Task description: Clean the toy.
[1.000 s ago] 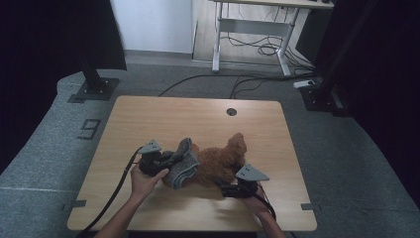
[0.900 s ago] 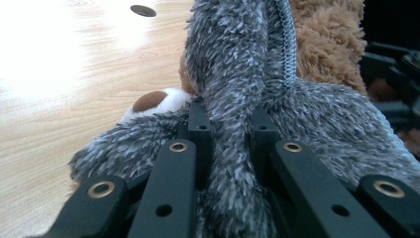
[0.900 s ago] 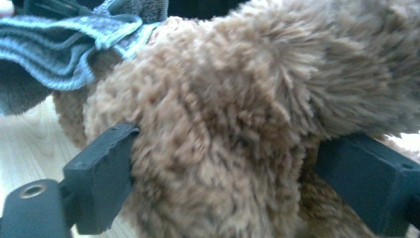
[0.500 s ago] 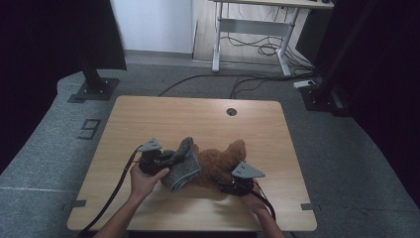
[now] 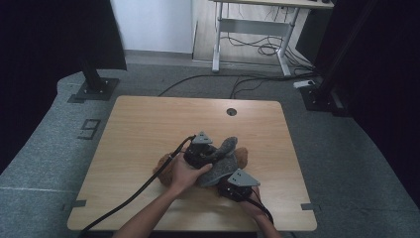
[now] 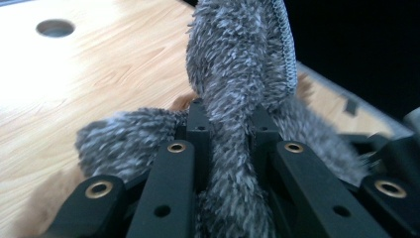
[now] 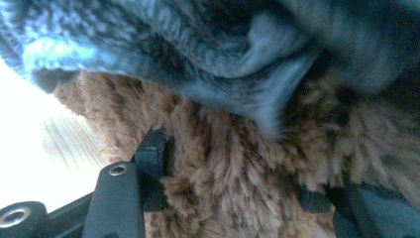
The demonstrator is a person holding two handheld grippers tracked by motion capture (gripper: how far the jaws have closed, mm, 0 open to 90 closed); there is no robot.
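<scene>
A grey fluffy cloth (image 5: 224, 167) lies draped over a brown furry cloth (image 5: 165, 169) at the front middle of the wooden table (image 5: 148, 129). My left gripper (image 5: 216, 156) is shut on a fold of the grey cloth (image 6: 237, 64), which rises between its jaws (image 6: 228, 129). Just right of it and nearer the front edge, my right gripper (image 5: 226, 184) reaches under the grey cloth (image 7: 173, 44). Its jaws have just been closing, and brown fur (image 7: 233, 124) is bunched between them (image 7: 233, 173).
A round cable hole (image 5: 231, 111) sits near the table's far edge. The left gripper's black cable (image 5: 143, 188) trails off the front left. Both forearms come in over the front edge. Black stand bases (image 5: 94, 89) and a desk frame (image 5: 247, 34) stand on the floor beyond.
My left gripper has carried the grey cloth to the right, over the brown cloth. The right gripper has closed on the brown fur and has hardly moved.
</scene>
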